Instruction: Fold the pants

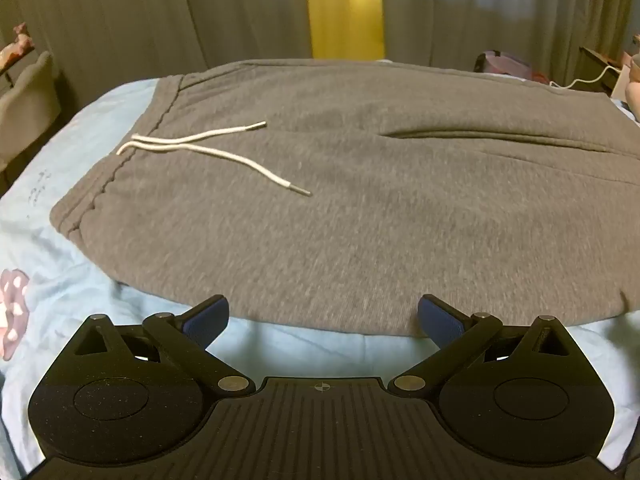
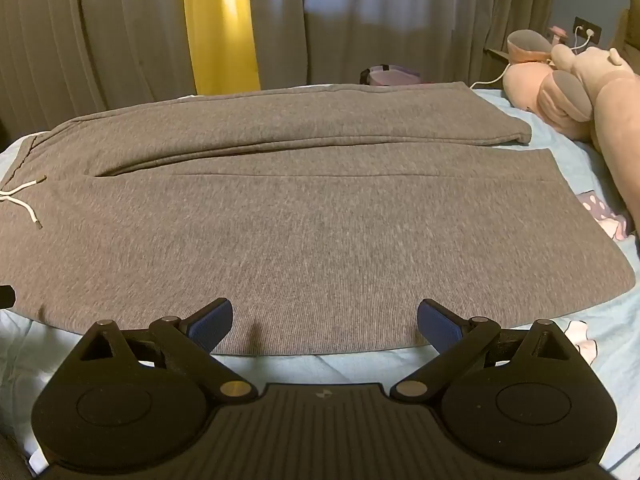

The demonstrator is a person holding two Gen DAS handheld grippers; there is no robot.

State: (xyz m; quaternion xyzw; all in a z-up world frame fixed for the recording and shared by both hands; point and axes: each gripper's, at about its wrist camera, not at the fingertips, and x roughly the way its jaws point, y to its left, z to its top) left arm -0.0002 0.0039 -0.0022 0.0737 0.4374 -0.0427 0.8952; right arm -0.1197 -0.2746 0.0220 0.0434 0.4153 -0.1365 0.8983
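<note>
Nothing folded yet: grey pants (image 1: 360,216) flat on the bed (image 1: 80,264), near edge just ahead of left gripper (image 1: 323,316) and right gripper (image 2: 325,320), both wide open, empty, every fold left.

Grey sweatpants (image 2: 320,216) lie spread flat across the bed, waistband at the left with its white drawstring (image 1: 208,148) loose on top; the far leg seemingly overlaps the near one.
</note>
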